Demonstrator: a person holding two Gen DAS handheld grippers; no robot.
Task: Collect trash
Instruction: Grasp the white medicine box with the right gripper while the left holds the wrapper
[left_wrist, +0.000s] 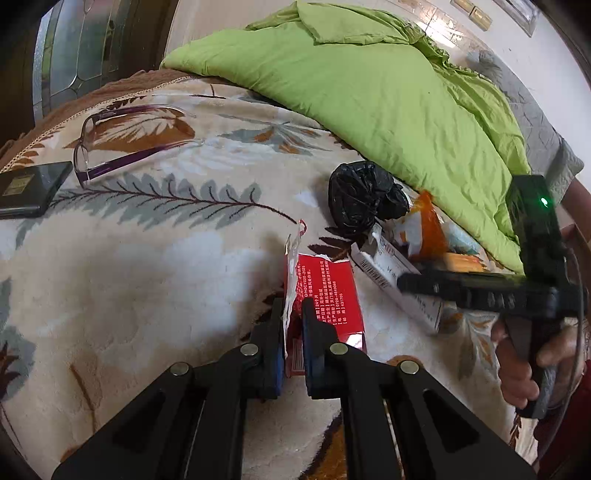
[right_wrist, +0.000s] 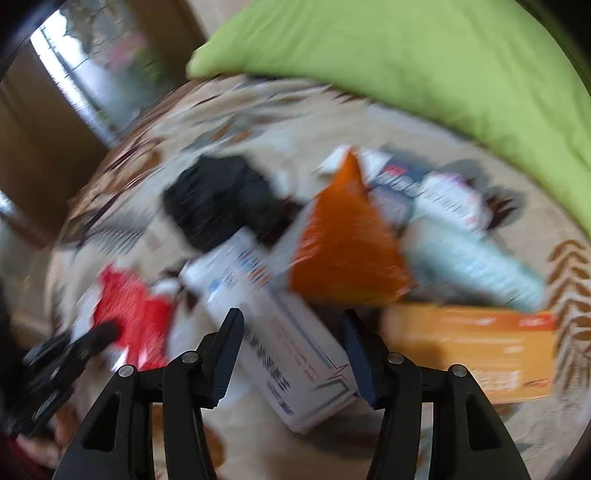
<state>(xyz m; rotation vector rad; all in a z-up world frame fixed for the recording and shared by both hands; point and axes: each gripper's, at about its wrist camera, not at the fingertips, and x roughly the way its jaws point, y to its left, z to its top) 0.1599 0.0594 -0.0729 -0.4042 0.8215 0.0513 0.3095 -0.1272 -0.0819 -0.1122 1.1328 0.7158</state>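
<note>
At six o'clock in my left view, my left gripper (left_wrist: 293, 306) pinches the torn flap of the red box (left_wrist: 325, 295) lying on the floral blanket (left_wrist: 129, 258); I judge that thin flap could rip free on lifting. My right gripper (right_wrist: 291, 321), jaws spread, straddles the white carton (right_wrist: 273, 325), and a skewed squeeze could shove it away.

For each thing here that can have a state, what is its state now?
Left gripper: shut on the red box's torn flap.
Right gripper: open, over the white box.
Red box: torn open, lying flat.
White box: lying flat, not gripped.
Black bag: crumpled.
Glasses: unfolded.
</note>
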